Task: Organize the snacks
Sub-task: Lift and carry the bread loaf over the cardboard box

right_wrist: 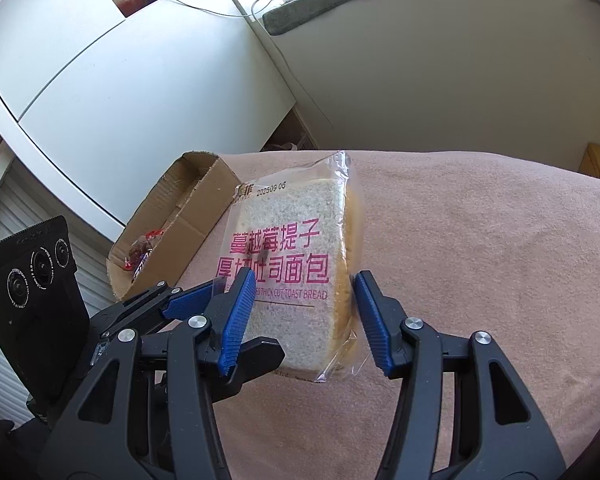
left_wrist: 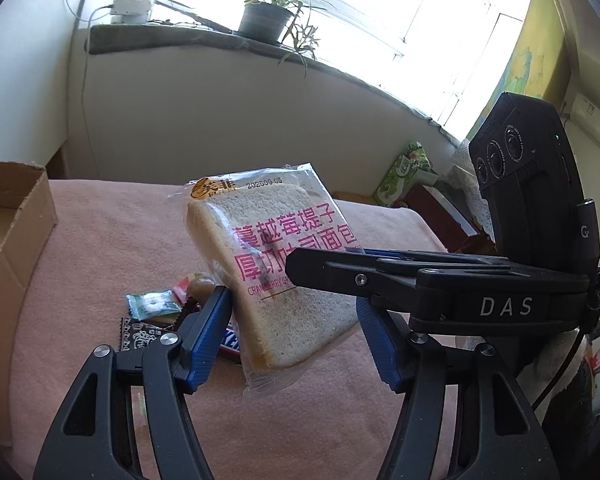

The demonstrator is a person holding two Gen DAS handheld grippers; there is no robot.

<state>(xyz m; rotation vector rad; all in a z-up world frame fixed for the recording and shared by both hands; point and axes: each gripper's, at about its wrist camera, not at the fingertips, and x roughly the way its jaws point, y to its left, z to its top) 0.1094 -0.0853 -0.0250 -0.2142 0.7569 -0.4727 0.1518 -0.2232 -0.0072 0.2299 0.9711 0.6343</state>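
Pink blanket (left_wrist: 100,240) across the whole work surface, wall and bright window sill at the far side. Open cardboard box (right_wrist: 204,216) on the blanket at the far left, a few wrapped snacks (right_wrist: 144,248) lying inside; contents otherwise too shadowed to identify. Left gripper (left_wrist: 291,300) entering from the near side, jaws at medium width around the bread packet (left_wrist: 260,240), left pad against the wrapper's left edge, right pad at its lower right corner. Right gripper (right_wrist: 304,276) coming in from the right, also at medium width, left pad over the printed face of the packet, right pad against the crust side. Packet gripped by both claws, held tilted in the air, clear of the blanket, right of the box and above the loose items. Single thick slice of toast in clear film, pink lettering. On the blanket below, near left: chocolate bar (left_wrist: 230,342) partly hidden behind the left finger, black patterned sachet (left_wrist: 140,336), green-and-white sweet (left_wrist: 152,306), round brown sweet (left_wrist: 202,286).
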